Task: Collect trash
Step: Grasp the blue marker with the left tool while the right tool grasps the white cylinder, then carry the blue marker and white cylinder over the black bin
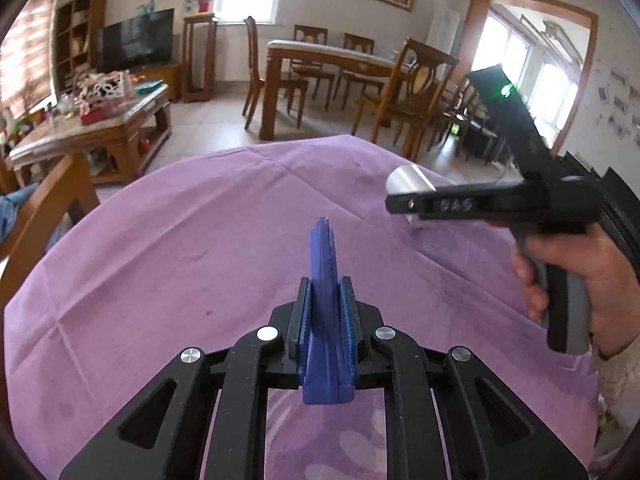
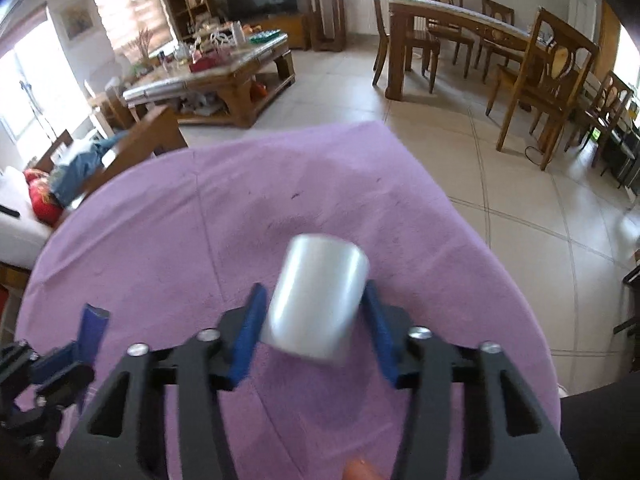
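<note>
Both wrist views face forward; share purple tablecloth (image 1: 160,240)

l gripper (image 1: 325,312) jaws closed, r gripper (image 2: 316,312) gripping

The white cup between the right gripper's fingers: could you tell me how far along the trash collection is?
Done: the purple tablecloth shows no other trash. In hand: the right gripper is shut on the white cup; the left gripper is shut, holding nothing. Left: dropping the cup in a bin, none of which is in view.

Home: dining table (image 1: 328,54), television (image 1: 136,40)
</note>
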`<state>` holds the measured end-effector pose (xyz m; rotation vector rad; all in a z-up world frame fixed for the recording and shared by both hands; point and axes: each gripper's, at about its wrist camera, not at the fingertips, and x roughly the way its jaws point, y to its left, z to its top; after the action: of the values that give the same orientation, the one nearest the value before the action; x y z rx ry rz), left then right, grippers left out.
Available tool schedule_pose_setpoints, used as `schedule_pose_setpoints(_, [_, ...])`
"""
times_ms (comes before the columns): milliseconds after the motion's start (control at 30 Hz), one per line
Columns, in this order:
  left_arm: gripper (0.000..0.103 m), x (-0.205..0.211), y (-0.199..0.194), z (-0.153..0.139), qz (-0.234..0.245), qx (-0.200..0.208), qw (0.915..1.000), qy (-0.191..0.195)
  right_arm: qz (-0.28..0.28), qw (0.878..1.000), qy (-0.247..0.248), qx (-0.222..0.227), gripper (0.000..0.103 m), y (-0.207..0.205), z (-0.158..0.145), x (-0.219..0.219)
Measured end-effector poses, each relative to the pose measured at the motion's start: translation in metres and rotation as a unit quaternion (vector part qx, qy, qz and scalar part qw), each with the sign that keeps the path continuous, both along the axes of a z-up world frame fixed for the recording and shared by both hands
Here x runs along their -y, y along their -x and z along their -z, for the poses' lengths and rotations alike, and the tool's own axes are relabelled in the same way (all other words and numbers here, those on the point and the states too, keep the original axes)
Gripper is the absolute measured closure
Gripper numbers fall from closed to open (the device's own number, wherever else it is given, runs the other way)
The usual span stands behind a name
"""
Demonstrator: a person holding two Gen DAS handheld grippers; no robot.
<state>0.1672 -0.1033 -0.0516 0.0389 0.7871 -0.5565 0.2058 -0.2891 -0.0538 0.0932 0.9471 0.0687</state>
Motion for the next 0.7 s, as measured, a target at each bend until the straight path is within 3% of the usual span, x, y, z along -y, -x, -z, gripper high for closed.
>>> schedule_pose_setpoints(100, [0.088,-0.002,0.001,-0.001,-0.002,0.002,1.0000,0.007,-0.007,1.000,0.007,0.009,0.064,0.004,0.000,-0.004])
schedule_pose_setpoints(267, [0.088,-0.006,0.006,-0.003,-0.003,0.010,0.9997,0.022,-0.014,0.999,-0.024,0.026,0.064,0.017,-0.010,0.008])
schedule_pose_setpoints(433, [0.088,-0.010,0.007,-0.016,0.015,0.033,0.9956,0.087,-0.021,0.994,-0.079,0.066,0.064,0.048,-0.031,0.024])
schedule_pose_setpoints(700, [0.088,0.053,0.037,-0.047,0.077,0.058,0.9883,0.118,0.012,0.984,-0.124,0.128,0.064,0.129,-0.055,0.099])
